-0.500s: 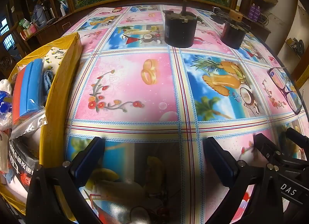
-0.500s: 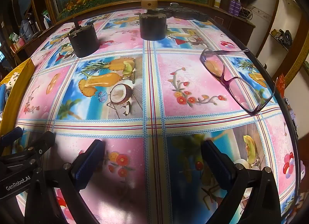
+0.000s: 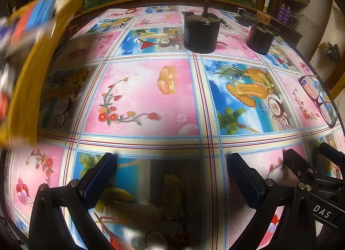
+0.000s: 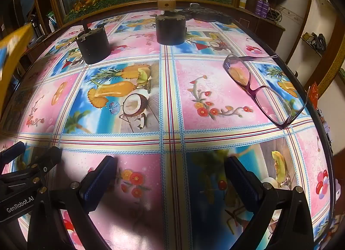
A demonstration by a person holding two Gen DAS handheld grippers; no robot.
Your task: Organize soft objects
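We see both claws, left claw [image 3: 170, 187] and right claw [image 4: 170, 185], spread wide and empty over the glossy printed bench [image 3: 140, 99]; a blurred yellow box [image 3: 32, 56] of soft goods sits far left.

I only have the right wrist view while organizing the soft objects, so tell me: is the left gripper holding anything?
Observer: No. The left gripper is open, with only the tablecloth between its fingers.
Operator: What's the yellow thing at my left edge?
Observer: A yellow box, blurred, at the table's left side. Blue and orange-red items show inside it, too smeared to identify.
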